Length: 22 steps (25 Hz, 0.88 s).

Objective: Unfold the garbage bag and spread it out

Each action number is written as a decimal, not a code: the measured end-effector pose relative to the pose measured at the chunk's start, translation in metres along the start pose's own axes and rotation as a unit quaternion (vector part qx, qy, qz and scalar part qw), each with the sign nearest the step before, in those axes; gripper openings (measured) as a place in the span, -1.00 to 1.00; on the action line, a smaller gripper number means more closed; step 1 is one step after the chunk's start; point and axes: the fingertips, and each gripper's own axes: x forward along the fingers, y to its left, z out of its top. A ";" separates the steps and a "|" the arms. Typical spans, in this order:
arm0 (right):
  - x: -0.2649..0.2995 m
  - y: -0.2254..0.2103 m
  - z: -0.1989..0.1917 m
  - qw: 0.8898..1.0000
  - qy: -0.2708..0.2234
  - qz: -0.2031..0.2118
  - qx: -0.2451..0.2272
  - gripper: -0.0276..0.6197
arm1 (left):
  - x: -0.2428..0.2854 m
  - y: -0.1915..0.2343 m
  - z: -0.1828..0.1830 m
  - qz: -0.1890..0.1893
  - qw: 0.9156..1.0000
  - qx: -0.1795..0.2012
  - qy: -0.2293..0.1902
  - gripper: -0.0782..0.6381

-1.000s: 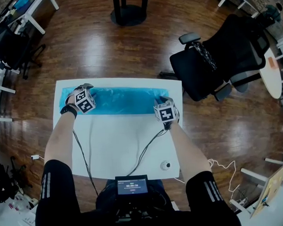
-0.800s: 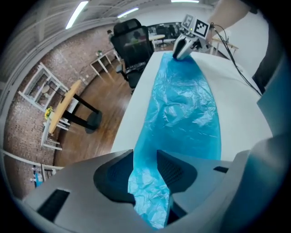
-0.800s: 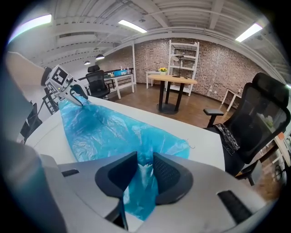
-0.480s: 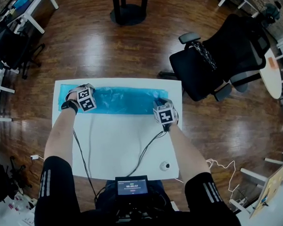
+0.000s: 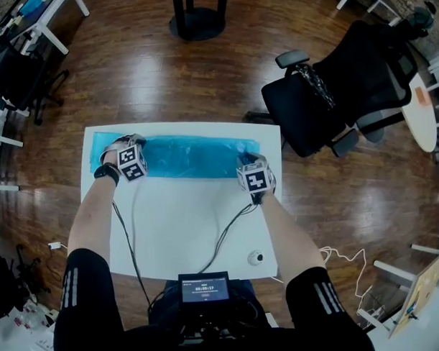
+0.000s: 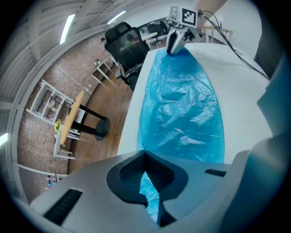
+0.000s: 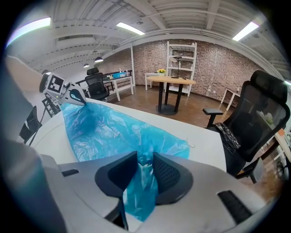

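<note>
Garbage bag (image 5: 194,156): blue, thin, see-through film, laid as a long wrinkled strip along the far edge of the table (image 5: 185,223), from the far left corner almost to the far right corner. It is still narrow and, by judgement, not fully spread toward the near edge.

Left tongs (image 6: 148,182): jaws have just been closing and are now pinched together, with a fold of blue film caught between them at the bag's left end.

Right tongs (image 7: 144,175): clamped on a bunched tuft of film at the bag's right end; the film is seen hanging through the gap.

Handling, as judged: very light, limp and slippery, with layers likely to cling together. It is easily torn if jerked and easily lifted by a draught. It is best taken at corners or along a free edge, one layer only, and drawn outward low and slowly.

Surface: white, smooth and bare, so little friction is expected. Cables (image 5: 228,228) are trailed across it, and a small round object (image 5: 257,258) is noted near the near right corner.

Room: dark wood floor (image 5: 130,73); a black office chair (image 5: 346,87) is stood off the table's far right corner.
</note>
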 end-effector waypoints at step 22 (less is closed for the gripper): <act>-0.042 -0.041 0.081 0.996 -0.054 0.054 -0.049 -0.38 | -0.107 -0.016 0.042 0.148 0.980 0.038 -0.126 -0.78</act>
